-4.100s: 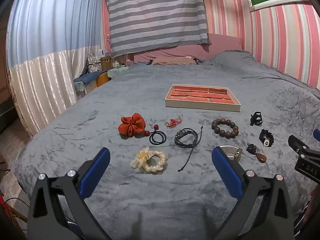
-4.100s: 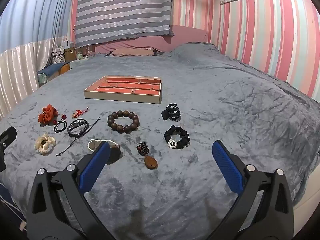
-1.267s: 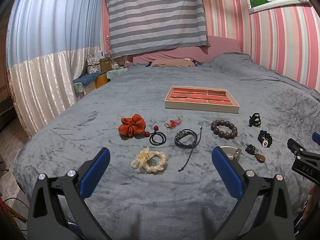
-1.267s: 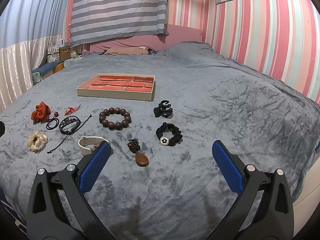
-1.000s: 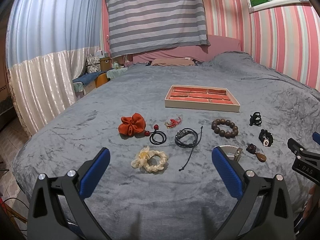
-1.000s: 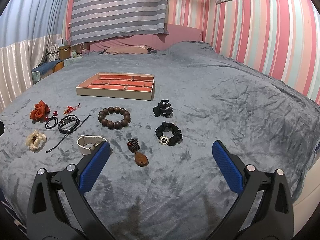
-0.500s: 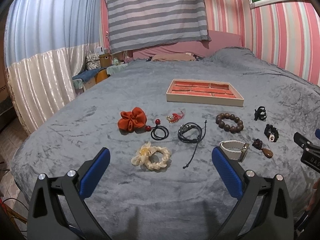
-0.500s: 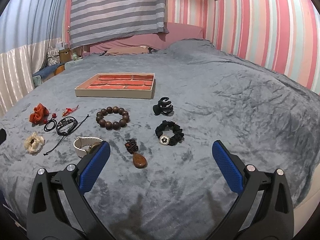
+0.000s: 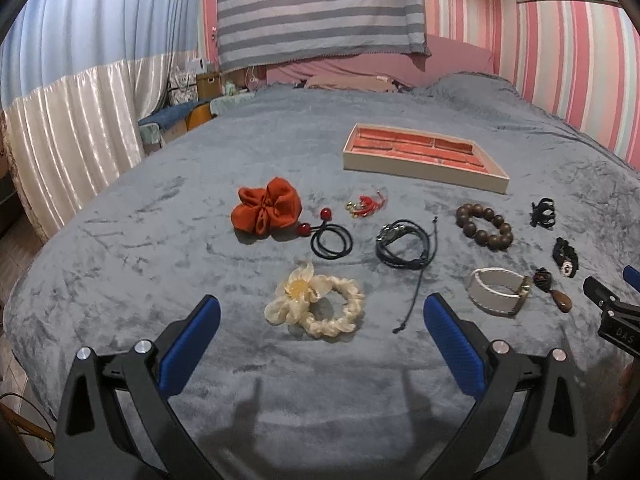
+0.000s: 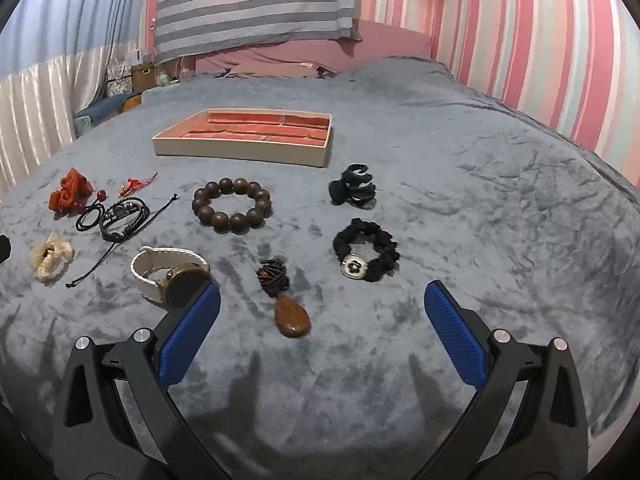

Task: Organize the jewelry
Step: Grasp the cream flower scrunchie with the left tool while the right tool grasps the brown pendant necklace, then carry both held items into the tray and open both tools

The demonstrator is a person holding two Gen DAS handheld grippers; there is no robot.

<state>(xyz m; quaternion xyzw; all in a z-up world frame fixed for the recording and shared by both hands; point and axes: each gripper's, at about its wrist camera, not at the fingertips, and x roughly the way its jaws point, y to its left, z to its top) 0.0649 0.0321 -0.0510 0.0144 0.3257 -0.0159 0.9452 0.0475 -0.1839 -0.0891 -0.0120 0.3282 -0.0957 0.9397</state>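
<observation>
Both grippers — left gripper (image 9: 318, 314), right gripper (image 10: 322, 310) — gape wide, empty. Tray (image 10: 240, 148) long axis runs left-right, upper centre; pendant (image 10: 291, 316) shows clearly only in right view.

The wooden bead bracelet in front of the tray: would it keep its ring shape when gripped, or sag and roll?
The wooden bead bracelet looks strung from separate round beads, so it would probably sag from wherever it is pinched. The beads seem smooth and glossy, so a fingertip could slip between them. Lying flat on the plush grey blanket, it seems unlikely to roll if nudged.
</observation>
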